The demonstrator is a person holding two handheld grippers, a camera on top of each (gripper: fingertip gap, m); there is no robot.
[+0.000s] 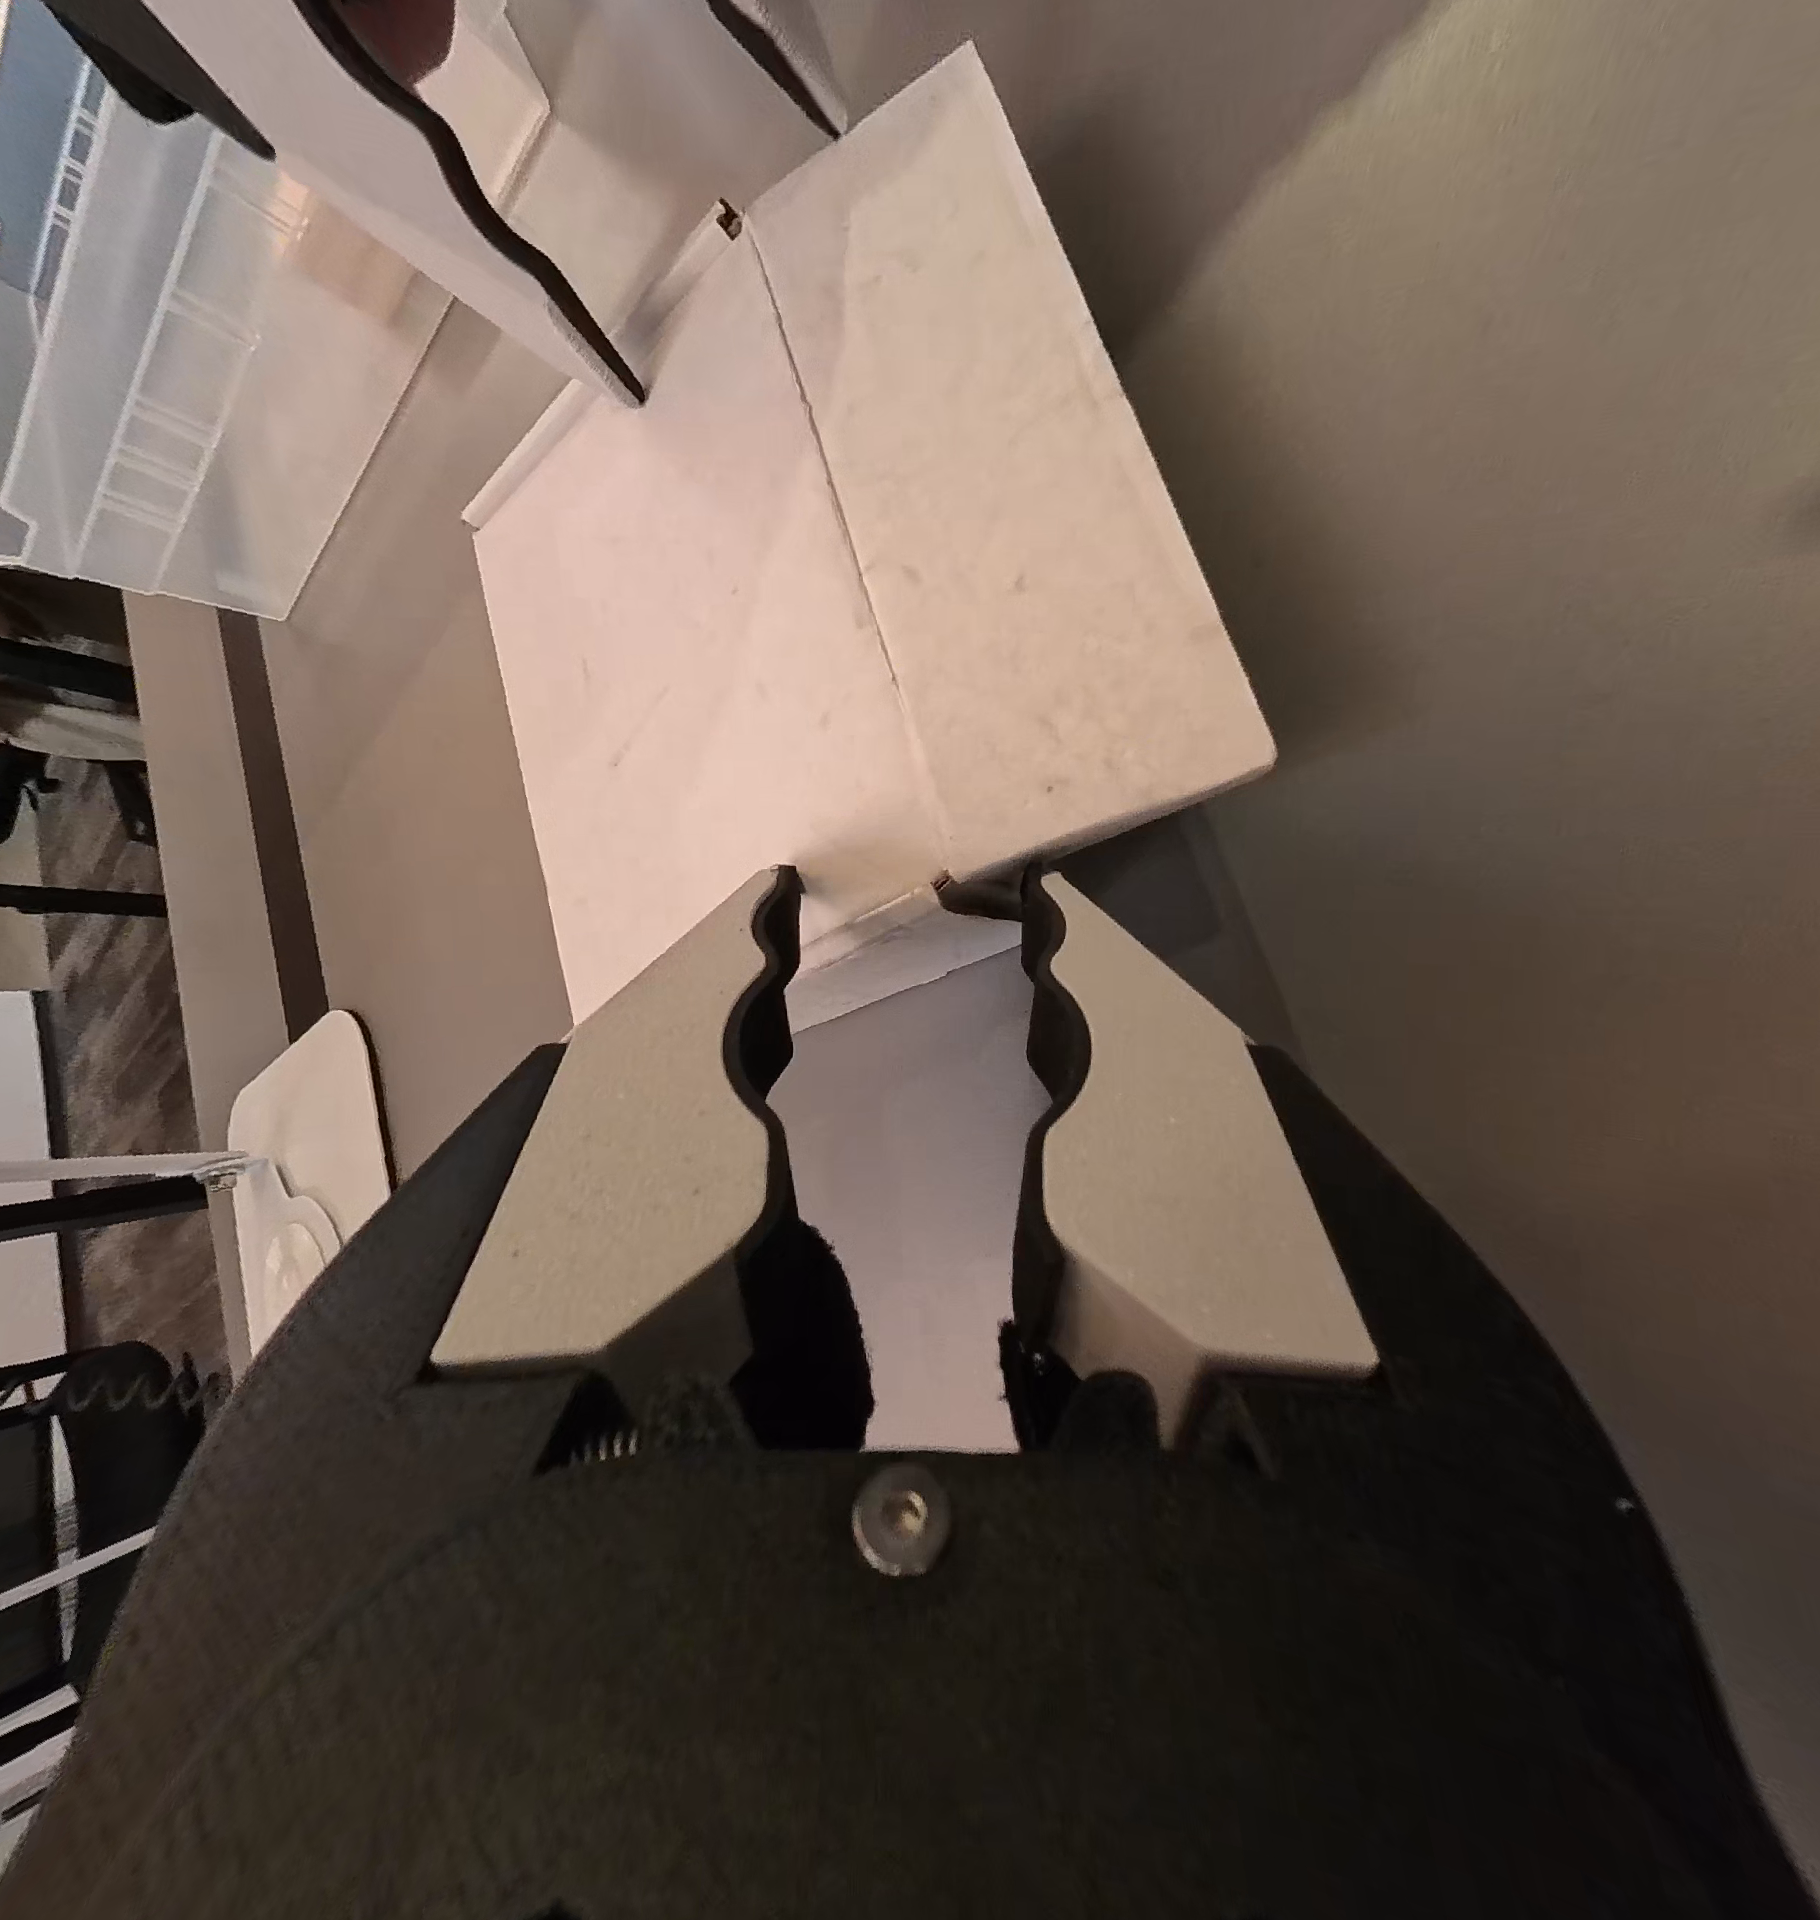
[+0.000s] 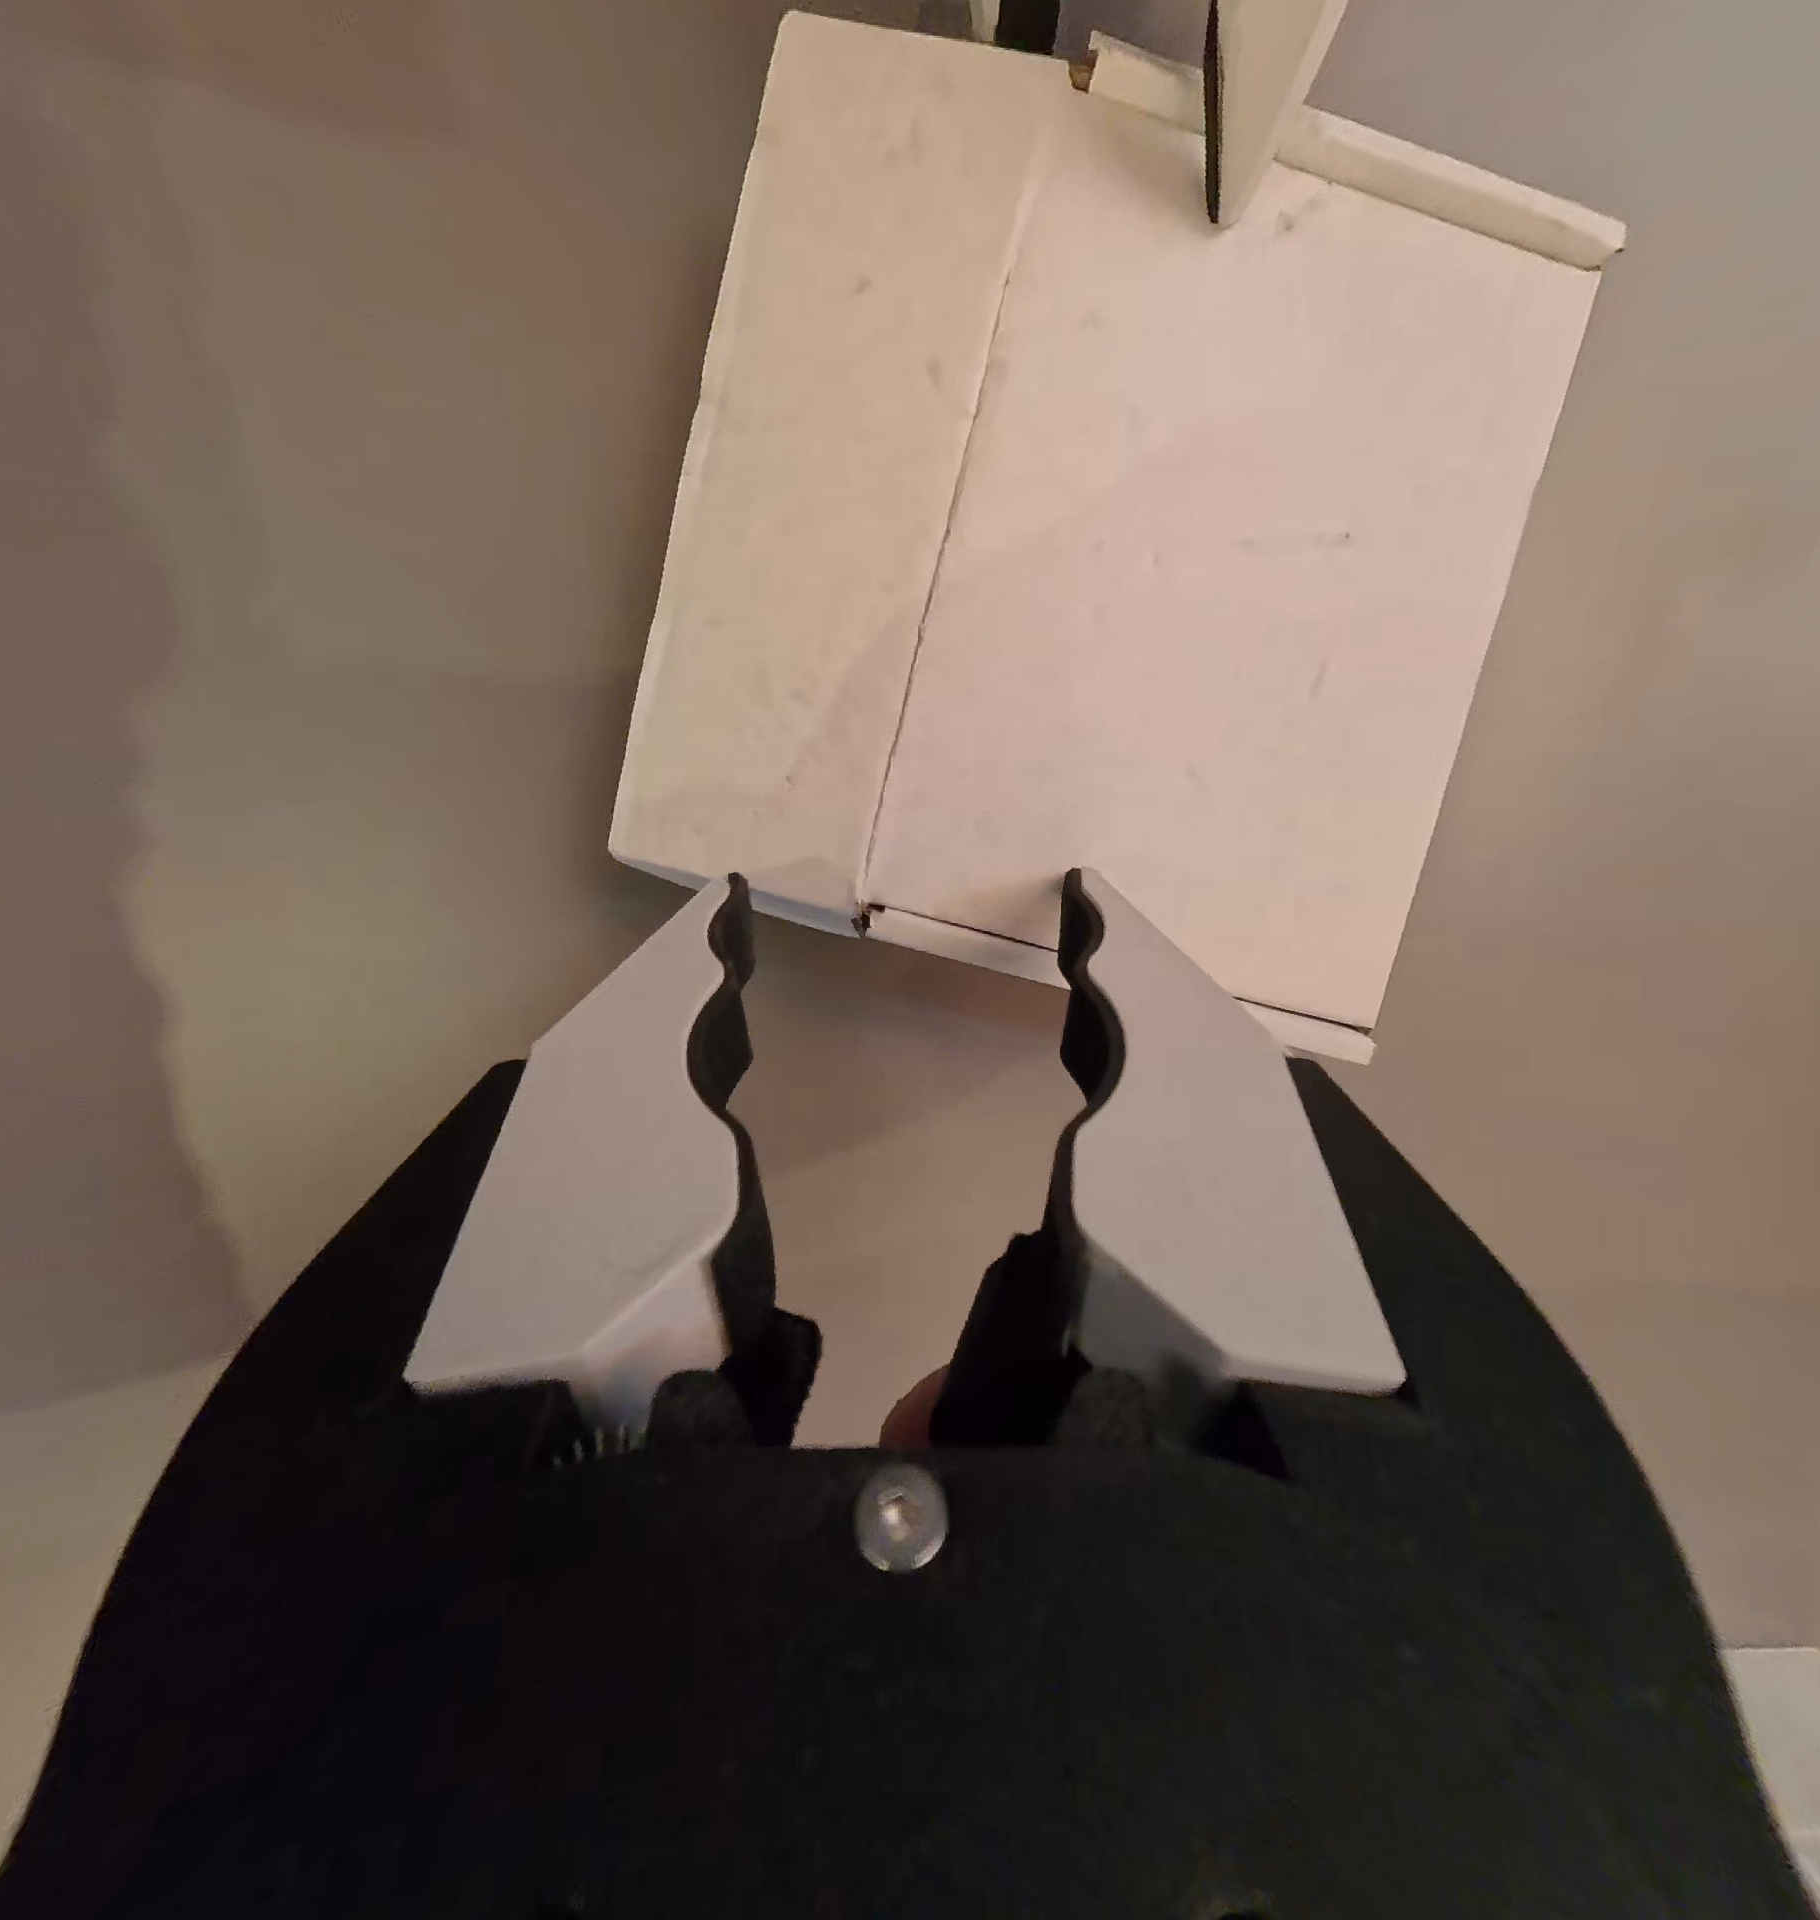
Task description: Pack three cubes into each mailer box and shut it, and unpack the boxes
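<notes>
Beige table (image 2: 314,520) — closed white mailer box (image 2: 1145,520), clear bin (image 1: 158,364)

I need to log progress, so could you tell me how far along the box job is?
Done: the white mailer box on the tan table looks shut, lid down. In hand: the left gripper and right gripper sit open at opposite ends of it, gripping nothing. Left: no cubes show, so its contents and the remaining boxes cannot be judged; a clear plastic bin waits nearby.

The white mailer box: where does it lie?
The white mailer box lies shut on the table, between both open grippers, one at each end.
</notes>
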